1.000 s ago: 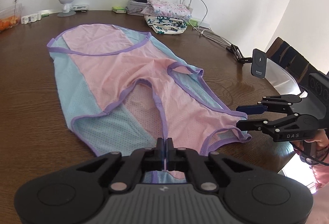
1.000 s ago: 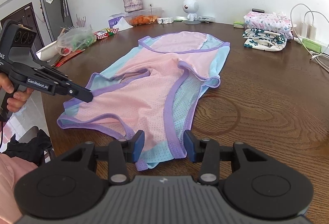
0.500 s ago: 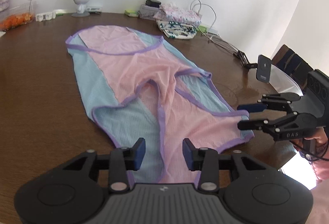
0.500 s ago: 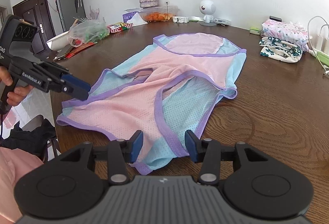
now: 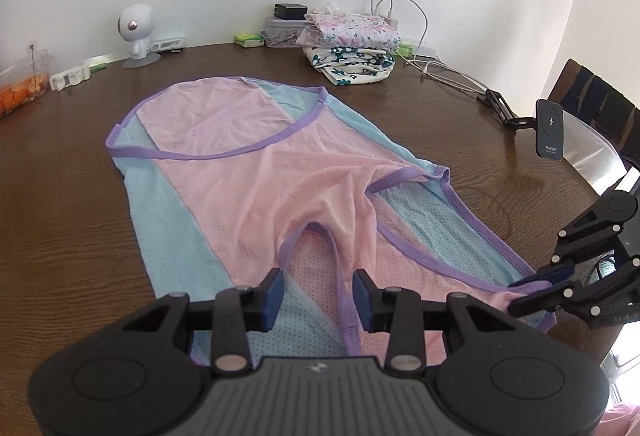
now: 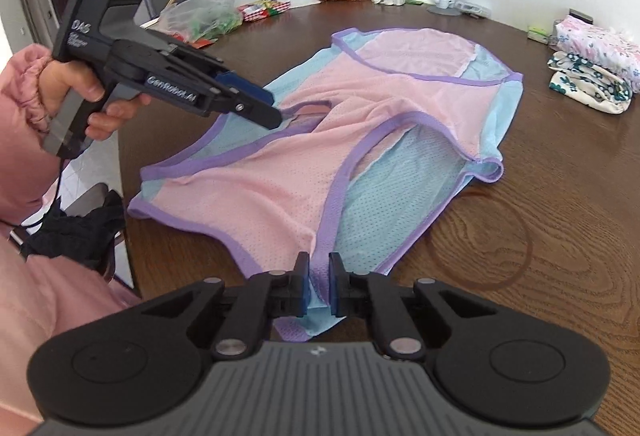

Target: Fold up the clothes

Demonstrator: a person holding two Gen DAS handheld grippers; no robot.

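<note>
Pinching only thin purple hem of the pink-and-blue mesh garment point(image 6: 360, 140) spread flat on the wooden surface point(image 6: 560, 196) ahead, right gripper point(image 6: 319, 286) jaws nearly together, left gripper point(image 5: 318, 294) jaws apart over the strap, risking slippage or bunching.

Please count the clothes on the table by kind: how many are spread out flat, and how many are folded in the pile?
Spread out flat: 1, the pink and blue garment
Folded in the pile: 2, the pink floral piece on top of the white and green floral piece
Total: 3
</note>
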